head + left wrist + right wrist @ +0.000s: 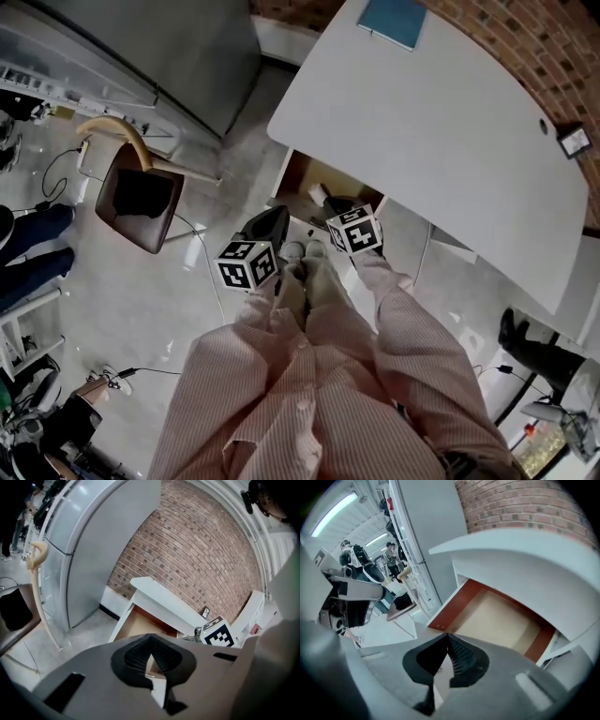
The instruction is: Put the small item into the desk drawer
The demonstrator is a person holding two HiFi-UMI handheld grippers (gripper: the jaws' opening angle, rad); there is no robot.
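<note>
Pink striped shirt sleeves (309,394) nearest, both arms reaching forward. Left gripper (150,636) has its tips pressed together, nothing clearly pinched. Right gripper (446,635) is likewise closed at the tips, with only the drawer floor showing through the gap. Open wooden drawer with red-brown sides (506,620) hangs under the left end of the white desk (422,122), just beyond both grippers. Small item too small to make out in any view. Brown chair (141,202) is far left.

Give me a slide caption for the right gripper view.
Right gripper, jaws together with nothing between them, faces the open desk drawer beneath the white desk.
</note>
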